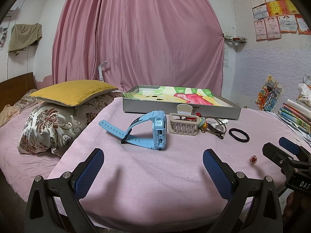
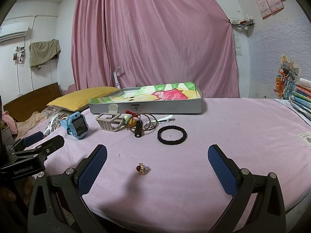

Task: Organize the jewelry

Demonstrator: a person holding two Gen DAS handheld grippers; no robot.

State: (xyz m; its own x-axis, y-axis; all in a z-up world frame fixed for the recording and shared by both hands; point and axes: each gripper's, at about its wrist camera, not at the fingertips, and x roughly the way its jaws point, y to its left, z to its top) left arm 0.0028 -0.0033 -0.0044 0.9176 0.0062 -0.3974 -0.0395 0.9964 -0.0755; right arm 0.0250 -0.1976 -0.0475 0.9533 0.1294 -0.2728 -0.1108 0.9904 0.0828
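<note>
R tool (image 2: 157, 172) released, ring (image 2: 142, 168) dead ahead betw. its fingers, nearer me than hair tie (image 2: 172, 135); L tool (image 1: 153, 171) released, faces watch (image 1: 147, 130).

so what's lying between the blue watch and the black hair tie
In the right wrist view, between the blue watch and the black hair tie sit a beige claw clip and a tangle of cords with beads.

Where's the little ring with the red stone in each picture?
Left wrist view: the ring lies low at the right on the pink bedsheet, beside the right gripper.
Right wrist view: the ring lies low in the middle, between the open fingers.
Shared landmark: the black hair tie, farther back than the ring.
</note>
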